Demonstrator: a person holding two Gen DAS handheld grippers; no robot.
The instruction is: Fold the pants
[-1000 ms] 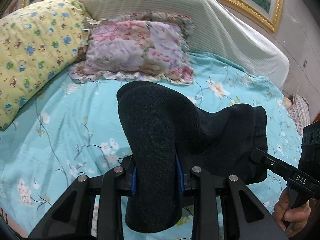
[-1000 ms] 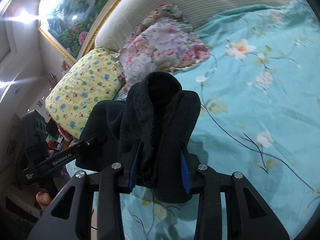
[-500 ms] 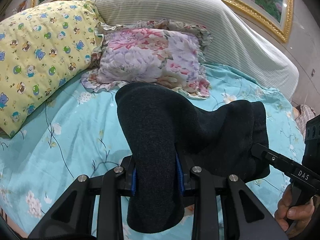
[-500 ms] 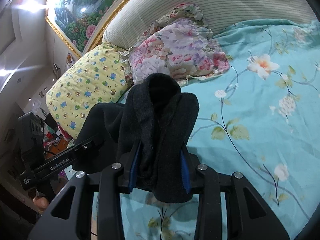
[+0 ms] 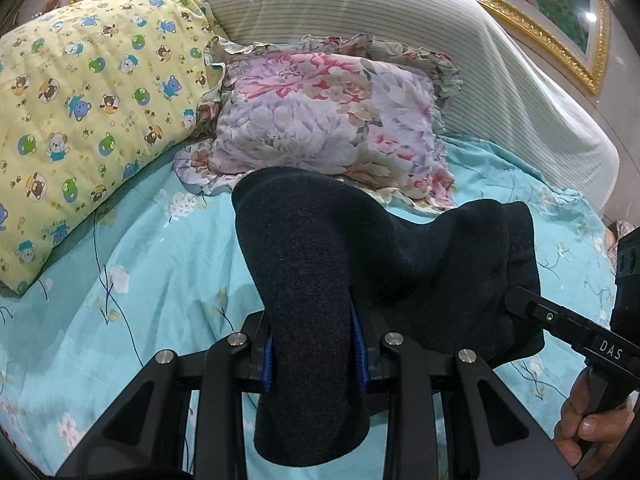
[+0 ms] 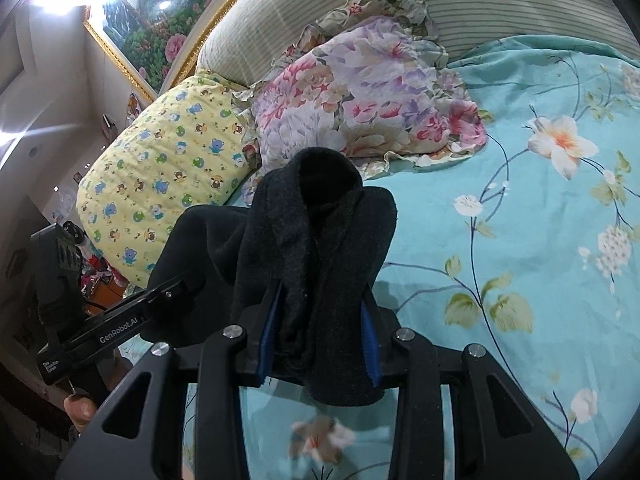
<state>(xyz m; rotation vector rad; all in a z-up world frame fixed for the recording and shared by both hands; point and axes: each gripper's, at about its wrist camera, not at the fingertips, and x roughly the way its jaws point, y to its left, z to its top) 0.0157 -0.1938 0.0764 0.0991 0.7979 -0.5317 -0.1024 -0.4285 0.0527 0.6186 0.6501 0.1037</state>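
The dark knit pants [image 5: 360, 264] hang bunched between both grippers above the turquoise floral bed sheet [image 5: 140, 280]. My left gripper [image 5: 314, 354] is shut on one bunched end of the pants, which drapes over and below its jaws. My right gripper [image 6: 318, 346] is shut on the other end of the pants [image 6: 320, 248]. The right gripper shows in the left wrist view [image 5: 568, 320] at the right, and the left gripper shows in the right wrist view [image 6: 120, 324] at the left. The fabric between them sags.
A floral pillow [image 5: 328, 120] and a yellow bear-print pillow [image 5: 80, 112] lie at the head of the bed. A striped bolster [image 5: 400, 20] runs behind them under a gold-framed painting [image 6: 160, 12]. Open sheet [image 6: 540, 260] lies to the right.
Both grippers have carried the pants forward toward the pillows. The pillows look larger and closer now. Both grips on the fabric are unchanged.
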